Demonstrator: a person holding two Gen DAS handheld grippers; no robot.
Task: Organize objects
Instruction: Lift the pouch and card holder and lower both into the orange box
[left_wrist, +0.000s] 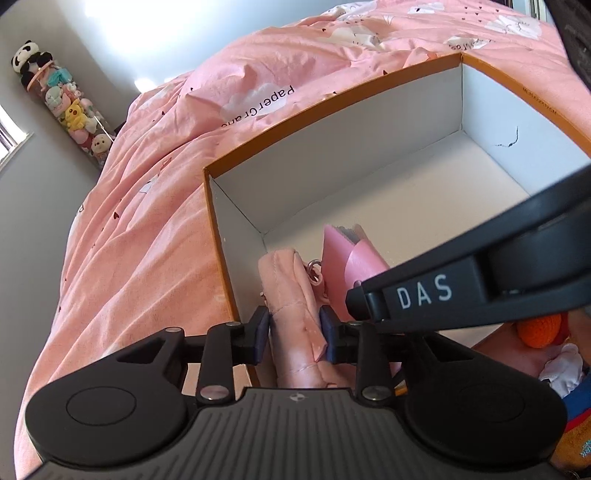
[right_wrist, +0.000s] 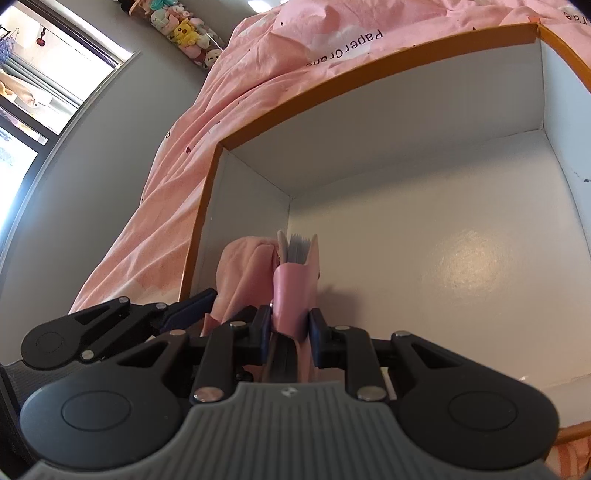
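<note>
You are lowering two things into the box (left_wrist: 461, 96) on the bed (left_wrist: 147, 221) — left gripper (left_wrist: 295, 330) jaws are loosening around the pink pouch (left_wrist: 295, 295), right gripper (right_wrist: 290, 328) jaws are pinching the pink wallet (right_wrist: 291, 291). Releasing is remaining — toys are waiting outside.

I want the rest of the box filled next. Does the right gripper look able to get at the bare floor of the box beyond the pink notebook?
Probably yes: past the right gripper the box floor looks bare, but it must first release the pink notebook.
</note>
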